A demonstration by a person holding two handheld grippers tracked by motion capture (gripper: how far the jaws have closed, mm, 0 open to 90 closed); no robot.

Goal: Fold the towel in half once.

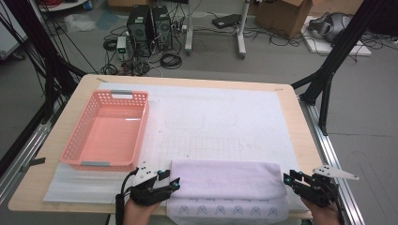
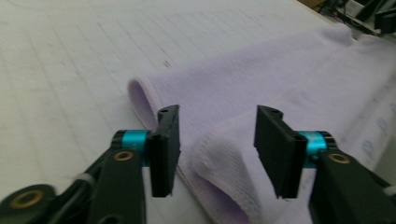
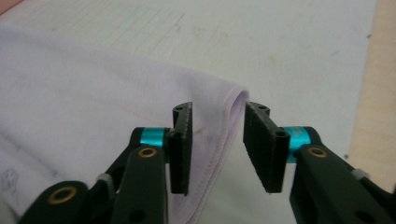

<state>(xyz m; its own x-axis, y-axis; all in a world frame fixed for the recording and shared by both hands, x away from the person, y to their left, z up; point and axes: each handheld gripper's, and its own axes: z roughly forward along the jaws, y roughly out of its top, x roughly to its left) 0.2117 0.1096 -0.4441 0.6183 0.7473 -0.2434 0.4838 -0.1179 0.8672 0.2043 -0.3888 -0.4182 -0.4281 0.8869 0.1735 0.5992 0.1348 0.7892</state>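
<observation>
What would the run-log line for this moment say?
towel: folded, flat on mat | left gripper: open at towel's left end | right gripper: open at right end | basket: empty

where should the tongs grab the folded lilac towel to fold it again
Judging by its pose, grip the folded lilac towel at its two short ends, coming in low from each side. The rolled fold edge there lifts slightly off the mat, giving the open left tongs and right tongs an edge to pinch.

Black hand-held gripper (image 2: 217,154) jaws, teal collars, brass rivets, grey three-cornered plates, black cable.
</observation>
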